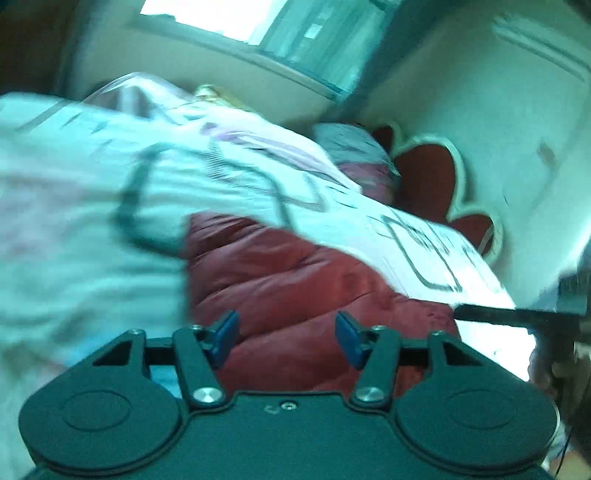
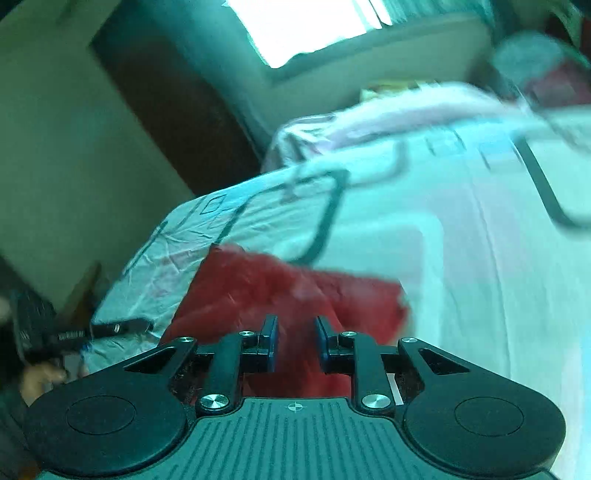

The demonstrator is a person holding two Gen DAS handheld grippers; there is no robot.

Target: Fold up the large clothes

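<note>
Both claws gape empty — the left claw (image 1: 286, 339) and right claw (image 2: 295, 343) hover over the red quilted coat (image 1: 295, 280), which lies bunched on the bed (image 2: 461, 258) near its front edge.

Home bedroom: bed (image 1: 92, 221), pillow (image 1: 354, 147), window (image 2: 303, 29).

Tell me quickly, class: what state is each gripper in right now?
Left gripper: open, holding nothing, above the red quilted jacket.
Right gripper: open, empty, jacket behind the gap.
</note>
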